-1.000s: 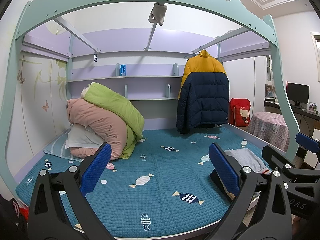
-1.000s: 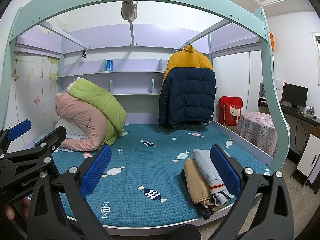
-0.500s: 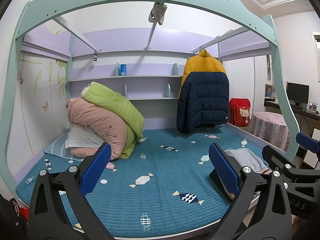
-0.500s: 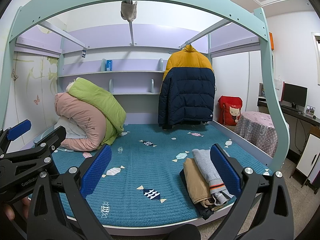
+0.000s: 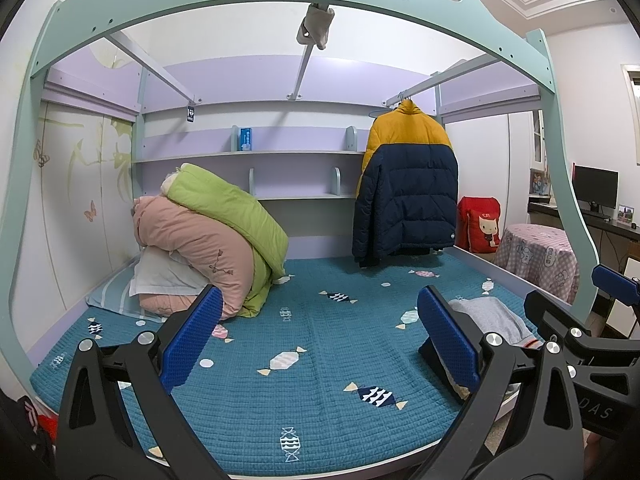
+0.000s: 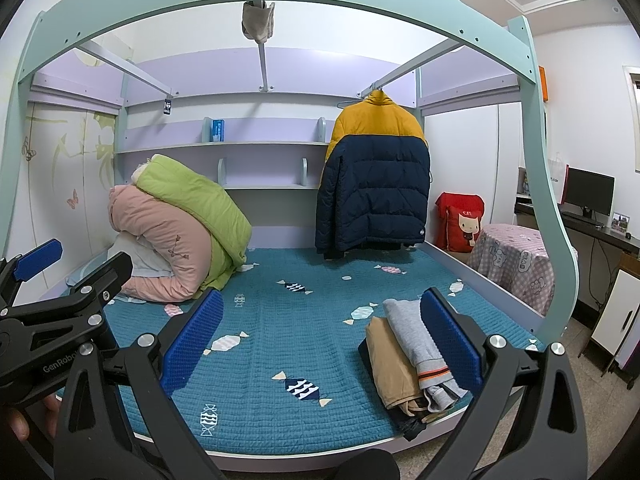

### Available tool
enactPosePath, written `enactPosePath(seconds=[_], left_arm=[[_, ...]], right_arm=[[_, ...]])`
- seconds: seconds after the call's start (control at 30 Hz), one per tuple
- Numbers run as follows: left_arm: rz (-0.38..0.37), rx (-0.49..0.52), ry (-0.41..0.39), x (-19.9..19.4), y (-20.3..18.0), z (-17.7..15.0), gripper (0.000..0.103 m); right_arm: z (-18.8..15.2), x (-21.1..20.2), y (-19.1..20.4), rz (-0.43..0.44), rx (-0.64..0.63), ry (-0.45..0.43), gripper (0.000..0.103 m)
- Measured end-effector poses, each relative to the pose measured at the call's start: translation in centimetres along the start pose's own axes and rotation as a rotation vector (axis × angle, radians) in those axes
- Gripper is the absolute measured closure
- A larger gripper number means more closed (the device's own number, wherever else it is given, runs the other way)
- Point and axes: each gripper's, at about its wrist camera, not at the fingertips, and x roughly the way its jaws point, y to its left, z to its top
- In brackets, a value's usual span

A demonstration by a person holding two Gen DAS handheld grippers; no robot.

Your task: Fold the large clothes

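Note:
A yellow and navy puffer jacket (image 5: pixel 406 188) (image 6: pixel 374 184) hangs on a hanger from a rail at the back right of the bed. A pile of folded clothes (image 6: pixel 408 352) (image 5: pixel 492 316), tan, grey and dark, lies on the bed's front right corner. My left gripper (image 5: pixel 320 340) is open in front of the bed, nothing between its blue pads. My right gripper (image 6: pixel 324 340) is open too and holds nothing; the folded pile sits just behind its right finger. In the right wrist view the left gripper's body (image 6: pixel 52 304) shows at the left edge.
The teal quilted mattress (image 5: pixel 320 392) fills the middle. Pink and green duvets (image 5: pixel 216 236) and a pillow are stacked at the back left. Shelves run along the back wall. A red bag (image 6: pixel 460 220), a round checked table (image 6: pixel 516 264) and a desk with a monitor stand at right.

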Motion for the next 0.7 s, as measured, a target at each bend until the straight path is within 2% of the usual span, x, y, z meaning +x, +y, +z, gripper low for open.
enactPosePath(seconds=[0.37,0.57,0.7], left_arm=[[-0.012,-0.019,0.03,1.5,0.9,0.0,0.005],[0.006,-0.048,0.092,4.9,3.0,-1.4,0.005],[0.037,-0.1,0.178,8.6,6.1,-3.5,0.005]], right_arm=[[-0.3,0.9,-1.0,-0.006,-0.015,0.026,0.007],[-0.9,5.2,0.2,0.026,-0.037,0.096,0.007],[-1.8,9.0,2.3,0.075,-0.056,0.176,0.007]])
